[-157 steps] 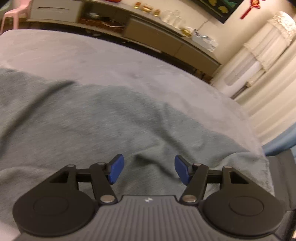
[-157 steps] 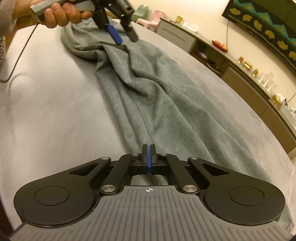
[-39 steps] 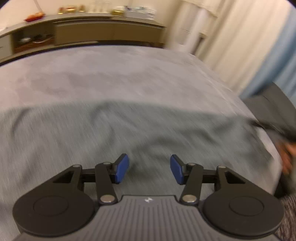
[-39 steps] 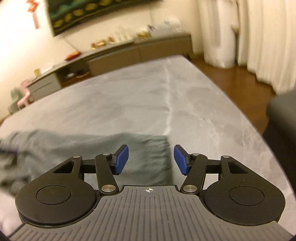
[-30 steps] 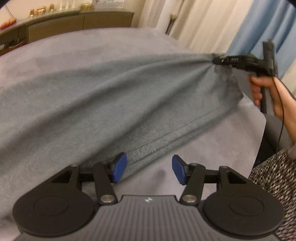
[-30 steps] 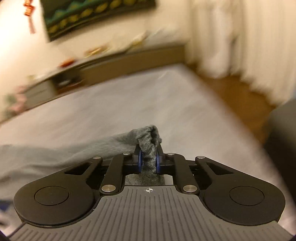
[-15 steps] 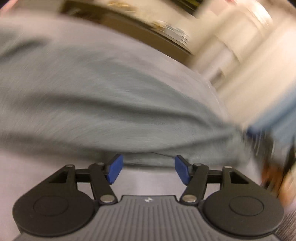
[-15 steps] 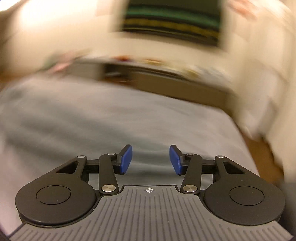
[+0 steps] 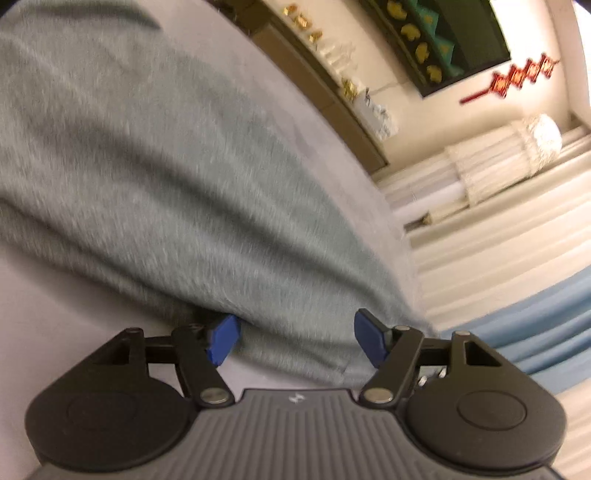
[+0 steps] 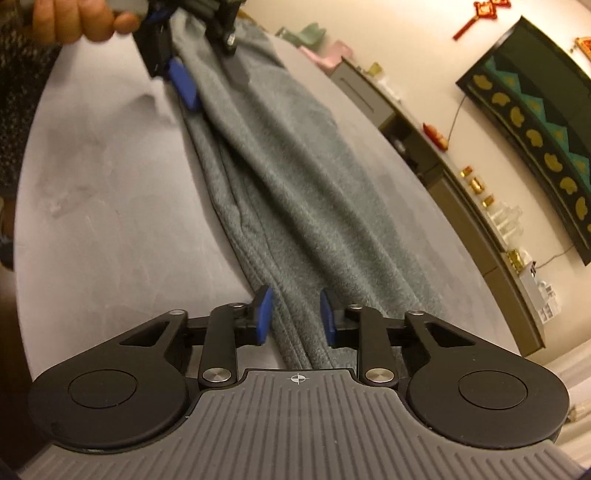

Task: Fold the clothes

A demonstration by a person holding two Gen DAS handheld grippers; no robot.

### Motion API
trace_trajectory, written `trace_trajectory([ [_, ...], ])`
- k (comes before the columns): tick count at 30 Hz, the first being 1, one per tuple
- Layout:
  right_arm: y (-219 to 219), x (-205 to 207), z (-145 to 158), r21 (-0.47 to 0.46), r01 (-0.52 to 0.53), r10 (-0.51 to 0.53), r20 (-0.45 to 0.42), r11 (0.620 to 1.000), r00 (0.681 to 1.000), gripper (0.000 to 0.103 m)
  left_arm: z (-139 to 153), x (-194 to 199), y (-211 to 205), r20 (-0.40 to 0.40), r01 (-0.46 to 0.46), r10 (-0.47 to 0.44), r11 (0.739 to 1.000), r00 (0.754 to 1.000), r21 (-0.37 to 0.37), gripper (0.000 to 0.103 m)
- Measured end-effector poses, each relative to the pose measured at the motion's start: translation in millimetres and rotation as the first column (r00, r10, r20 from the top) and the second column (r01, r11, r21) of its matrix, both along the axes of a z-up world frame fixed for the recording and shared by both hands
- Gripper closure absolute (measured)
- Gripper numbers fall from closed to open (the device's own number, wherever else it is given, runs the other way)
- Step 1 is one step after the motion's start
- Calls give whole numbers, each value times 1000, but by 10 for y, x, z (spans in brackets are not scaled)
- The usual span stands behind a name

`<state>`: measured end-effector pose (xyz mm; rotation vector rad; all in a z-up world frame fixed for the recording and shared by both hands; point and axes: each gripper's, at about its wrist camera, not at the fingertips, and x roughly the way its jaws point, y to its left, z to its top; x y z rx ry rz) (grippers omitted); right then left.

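Grey garment [image 10: 295,192] along pale bed [image 10: 110,206], sideboard [image 10: 461,206] beyond.

A grey fleecy garment [image 10: 280,177] lies stretched long and creased along the pale tabletop [image 10: 110,206].

1. Grey garment [image 9: 155,177]: I see it smeared by motion blur in the left wrist view, cut off at top and left edges.
2. Hand [image 10: 74,20]: cropped by the top edge.
3. Sideboard ornaments [image 10: 476,184]: too small for me to identify.
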<state>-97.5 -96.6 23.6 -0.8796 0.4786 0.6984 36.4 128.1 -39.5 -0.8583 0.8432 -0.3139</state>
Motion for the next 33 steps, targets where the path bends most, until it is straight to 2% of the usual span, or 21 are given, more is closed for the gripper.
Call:
trace_trajectory([
  [2,-26,43,27,21,9,-8,-14,1000,1000,84,40,3,58,14,-15,15,1000,1000,-16,34],
  [7,-45,141,39,79,34,-32,-21,996,999,84,36,110,-6,23,-13,13,1000,1000,3,34],
  [11,64,175,-149,-30,41,-41,-10,999,999,84,49,194,-16,52,-28,28,1000,998,6,34],
  [15,163,194,-192,-66,34,-33,8,997,999,85,55,236,35,58,-47,47,999,997,-9,34],
  [22,245,266,-114,-40,40,-42,-32,998,999,84,67,247,12,70,-42,40,999,997,30,34],
  [30,421,330,-148,-40,27,-29,-43,999,999,83,19,338,21,67,-50,48,998,997,25,34],
  [33,378,446,-97,-8,44,-45,-114,999,992,83,15,330,63,73,-48,46,999,996,19,34],
])
